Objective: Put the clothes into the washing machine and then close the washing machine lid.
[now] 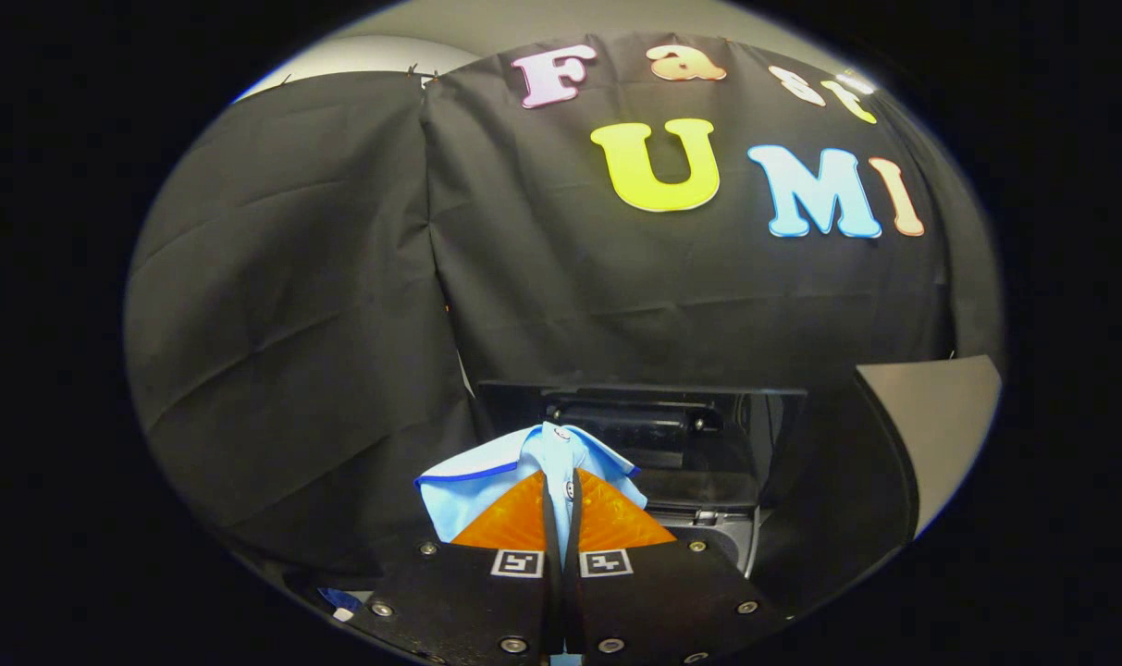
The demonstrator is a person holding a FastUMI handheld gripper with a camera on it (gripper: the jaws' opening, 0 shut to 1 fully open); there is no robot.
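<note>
A light blue shirt [487, 476] with a dark blue trim is pinched between my gripper's [561, 481] two fingers, which are shut on a fold of it. The cloth sticks up and spreads to the left of the fingers [514, 523], held in the air. Just beyond the fingers stands the washing machine's raised lid [644, 435], dark and glossy, upright with a handle bar across it. Below the lid, to the right of the fingers, a light-coloured part of the washing machine's top rim [722, 536] shows. The drum opening itself is hidden behind my fingers.
Black booth cloth [320, 324] hangs behind and to the left of the machine. A grey panel [940, 416] stands to the right of the lid. A small piece of blue fabric [343, 603] lies low beside the left finger base.
</note>
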